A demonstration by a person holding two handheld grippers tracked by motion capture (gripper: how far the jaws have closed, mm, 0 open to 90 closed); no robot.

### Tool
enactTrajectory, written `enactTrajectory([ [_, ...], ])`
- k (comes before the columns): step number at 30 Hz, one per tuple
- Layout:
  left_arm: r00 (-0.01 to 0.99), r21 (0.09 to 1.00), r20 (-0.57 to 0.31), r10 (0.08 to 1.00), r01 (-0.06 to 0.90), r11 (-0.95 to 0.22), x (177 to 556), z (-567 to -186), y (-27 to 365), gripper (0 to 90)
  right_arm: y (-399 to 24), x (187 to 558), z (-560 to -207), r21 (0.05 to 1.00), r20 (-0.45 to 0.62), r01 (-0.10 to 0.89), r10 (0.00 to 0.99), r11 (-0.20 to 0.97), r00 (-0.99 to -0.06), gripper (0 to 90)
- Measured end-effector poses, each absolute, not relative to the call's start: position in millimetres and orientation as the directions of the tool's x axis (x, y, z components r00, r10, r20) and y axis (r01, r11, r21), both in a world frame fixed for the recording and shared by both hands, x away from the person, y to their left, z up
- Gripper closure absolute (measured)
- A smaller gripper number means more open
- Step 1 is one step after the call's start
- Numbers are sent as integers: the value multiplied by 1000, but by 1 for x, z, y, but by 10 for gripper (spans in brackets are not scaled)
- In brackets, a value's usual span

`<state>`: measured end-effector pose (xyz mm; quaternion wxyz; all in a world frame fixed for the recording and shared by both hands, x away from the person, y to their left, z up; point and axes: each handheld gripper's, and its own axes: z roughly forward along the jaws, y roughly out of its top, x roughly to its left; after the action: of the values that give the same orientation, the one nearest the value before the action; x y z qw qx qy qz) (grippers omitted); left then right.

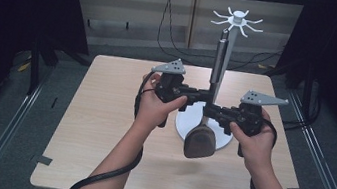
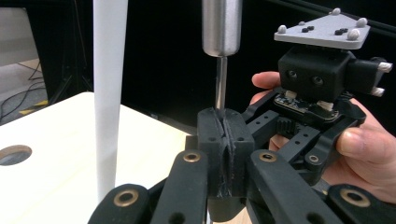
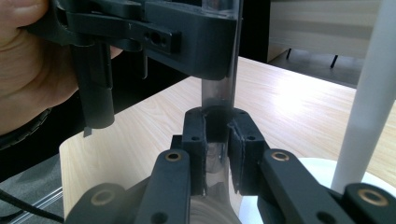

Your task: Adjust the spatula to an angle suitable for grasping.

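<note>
A kitchen utensil stands upright over the table, with a steel handle (image 1: 220,57) and a dark brown head (image 1: 200,140) hanging low. My left gripper (image 1: 205,97) is shut on its thin metal shaft from the left. In the left gripper view the jaws (image 2: 223,126) pinch that shaft (image 2: 222,84) just under the thick handle (image 2: 222,28). My right gripper (image 1: 208,111) is shut on the utensil a little lower, from the right. In the right gripper view its jaws (image 3: 217,126) clamp the shiny neck (image 3: 215,95), with the left gripper (image 3: 187,32) right above.
A white rack stands behind the utensil: a round base (image 1: 182,122), a slim pole (image 2: 110,93) and a crown of hooks (image 1: 237,20). The pole (image 3: 369,102) is close beside both grippers. The wooden table (image 1: 101,125) has dark curtains on either side.
</note>
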<state>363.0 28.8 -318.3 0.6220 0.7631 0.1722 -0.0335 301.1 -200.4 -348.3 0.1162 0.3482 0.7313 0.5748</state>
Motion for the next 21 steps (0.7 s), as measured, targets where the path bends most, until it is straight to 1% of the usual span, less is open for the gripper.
enactTrajectory([
  [21,932,943,-253,259,297,-149,364,-323,30,818,-197,307,-355,923,236,377,656,80,-717,794],
])
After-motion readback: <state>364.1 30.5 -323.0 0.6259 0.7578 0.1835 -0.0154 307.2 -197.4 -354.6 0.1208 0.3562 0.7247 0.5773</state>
